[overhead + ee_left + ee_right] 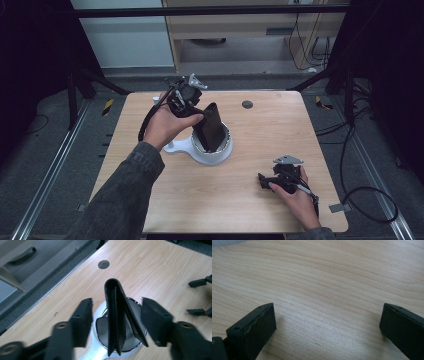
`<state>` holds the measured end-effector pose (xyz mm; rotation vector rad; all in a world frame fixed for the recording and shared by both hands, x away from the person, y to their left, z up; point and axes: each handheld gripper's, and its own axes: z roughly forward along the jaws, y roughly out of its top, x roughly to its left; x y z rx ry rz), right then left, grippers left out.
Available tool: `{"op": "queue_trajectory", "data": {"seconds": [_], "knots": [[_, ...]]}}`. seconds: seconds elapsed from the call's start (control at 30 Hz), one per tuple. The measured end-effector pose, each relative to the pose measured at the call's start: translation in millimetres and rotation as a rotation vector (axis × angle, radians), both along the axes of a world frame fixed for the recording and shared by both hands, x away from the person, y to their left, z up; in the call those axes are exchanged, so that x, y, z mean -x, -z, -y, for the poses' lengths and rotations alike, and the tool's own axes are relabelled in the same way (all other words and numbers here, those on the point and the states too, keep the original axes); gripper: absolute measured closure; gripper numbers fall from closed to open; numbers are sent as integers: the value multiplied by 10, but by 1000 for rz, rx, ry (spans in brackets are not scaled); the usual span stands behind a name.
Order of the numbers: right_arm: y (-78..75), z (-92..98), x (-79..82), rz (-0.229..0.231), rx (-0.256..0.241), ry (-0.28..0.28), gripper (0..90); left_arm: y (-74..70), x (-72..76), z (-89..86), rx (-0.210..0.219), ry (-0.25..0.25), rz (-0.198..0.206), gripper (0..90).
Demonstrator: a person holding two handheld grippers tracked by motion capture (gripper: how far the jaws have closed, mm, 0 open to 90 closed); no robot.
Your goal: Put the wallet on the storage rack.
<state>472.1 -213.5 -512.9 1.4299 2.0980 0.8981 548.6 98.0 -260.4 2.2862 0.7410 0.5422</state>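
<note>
Between the parted, empty jaws of the left gripper (pixel 116 320), the black wallet (pixel 117 317) stands in the white bowl (pixel 210 152); gripping remains. Right gripper (pixel 265 182) rests open on the table (pixel 270 130).

High view: counter (pixel 260 150) evenly lit from above; surroundings dim, both side edges near black. Picture soft, low detail. Left tool view: wallet (pixel 117 317) sharp at its top edge; left tool (pixel 116 322) pads blurred, too close for focus. Bright glare on the chrome bowl (pixel 102 326) rim. Right tool view: wood grain crisp mid-frame, a pale sheen across it; right tool (pixel 327 327) casts soft shadows beside each pad.
</note>
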Motion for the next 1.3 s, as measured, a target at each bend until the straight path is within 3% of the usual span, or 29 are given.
{"op": "queue_trajectory", "data": {"seconds": [0.1, 0.2, 0.43, 0.73, 0.93, 1.13, 1.17, 1.2, 1.23, 1.3], "knots": [[1, 0, -4, 2, 2, -3, 6, -19, 84, 30, 31, 16, 23, 206], [-1, -5, 4, -5, -2, 1, 7, 6, 168, 46, 32, 4, 43, 89], [0, 0, 31, 4, 5, -6, 8, 101, 317, -4, 48, 3, 45, 61], [2, -4, 43, 5, 4, -2, 8, 317, 700, -219, 85, -5, 55, 48], [-1, -5, 59, 3, 4, -3, 8, 631, 953, -417, 58, 10, 36, 37], [-1, -6, 60, 3, 3, -3, 8, 1170, 1050, -683, 40, -44, -29, 38], [-1, -6, 60, 3, 3, -3, 8, 1170, 1050, -683, 40, -44, -29, 39], [-1, -6, 61, 3, 2, -3, 8, 1374, 1040, -791, 25, -84, -43, 41], [-1, -6, 61, 3, 2, -3, 8, 1465, 1027, -855, 16, -105, -54, 43], [1, -5, 60, 6, 7, -4, 8, 1639, 985, -983, 47, -155, -75, 51]]}}
